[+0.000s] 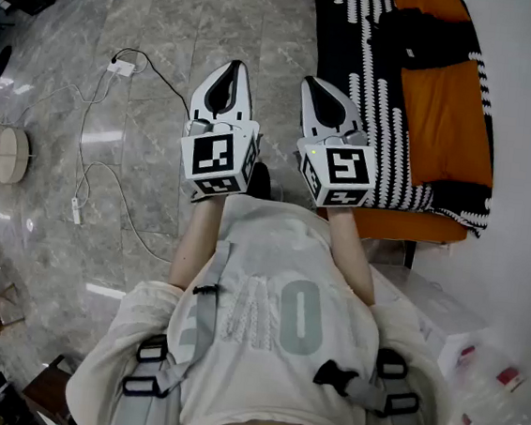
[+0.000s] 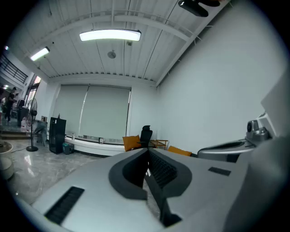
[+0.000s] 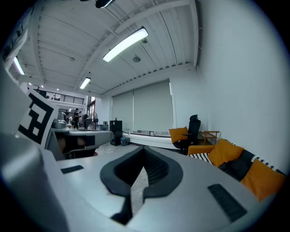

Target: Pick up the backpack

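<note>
Tongs on left gripper (image 1: 233, 67) and right gripper (image 1: 310, 82) sit pressed together; shirt (image 1: 270, 255) shows "0".

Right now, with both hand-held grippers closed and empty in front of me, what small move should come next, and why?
Probably lower both to rest. The left hand-held gripper and the right hand-held gripper are shut on nothing above the floor, and grey straps lie over the shoulders, so the backpack seems already worn.

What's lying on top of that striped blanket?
Two orange cushions with a black cushion between them lie on the striped blanket. Whatever the blanket covers is mostly hidden; only an orange edge shows below.
</note>
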Demonstrator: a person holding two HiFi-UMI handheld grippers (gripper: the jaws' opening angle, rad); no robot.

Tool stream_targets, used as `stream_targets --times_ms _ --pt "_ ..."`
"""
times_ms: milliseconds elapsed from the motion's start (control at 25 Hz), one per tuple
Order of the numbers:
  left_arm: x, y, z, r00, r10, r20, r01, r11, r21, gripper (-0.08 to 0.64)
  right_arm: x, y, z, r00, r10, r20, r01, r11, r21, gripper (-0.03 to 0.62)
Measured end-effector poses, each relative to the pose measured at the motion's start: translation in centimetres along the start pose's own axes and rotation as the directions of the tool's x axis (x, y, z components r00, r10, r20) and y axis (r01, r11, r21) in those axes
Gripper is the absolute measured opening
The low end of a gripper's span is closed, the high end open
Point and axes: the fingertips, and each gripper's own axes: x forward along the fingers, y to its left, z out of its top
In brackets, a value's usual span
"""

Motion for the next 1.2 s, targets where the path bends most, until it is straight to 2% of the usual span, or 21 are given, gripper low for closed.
stream_targets --times_ms 320,600,680,800,1080,1200 --pt "0.8 1.4 -0.3 1.000 0.007 -0.005 -0.007 1.000 0.001 0.020 1.3 -0.6 0.1 1.000 -0.022 0.010 0.021 0.998 0.057 0.006" --pt "2.7 4.1 -0.7 1.000 0.018 -0.016 -0.018 1.000 -0.023 0.020 4.2 -0.8 -0.4 0.999 -0.033 -0.032 0.035 0.999 0.042 0.006" --pt "3.5 5.5 -0.7 1.000 0.022 -0.021 -0.023 0.999 -0.028 0.020 5.6 -0.9 -1.0 0.996 -0.048 -0.073 0.053 0.996 0.067 0.006" --pt "5.4 8.6 -0.4 0.999 0.043 -0.025 -0.044 0.998 -0.036 0.020 8.3 -0.3 -1.1 0.995 -0.018 -0.101 0.030 0.993 0.111 0.006" --pt "9.0 15.6 1.3 0.997 0.071 0.005 -0.071 0.997 -0.030 0.020 13.9 -0.2 0.0 0.995 -0.009 -0.101 0.016 0.997 0.075 0.006" --pt "9.8 18.3 1.4 0.996 0.092 0.014 -0.091 0.995 -0.051 0.020 16.0 -0.4 0.9 0.997 -0.022 -0.078 0.027 0.998 0.061 0.006"
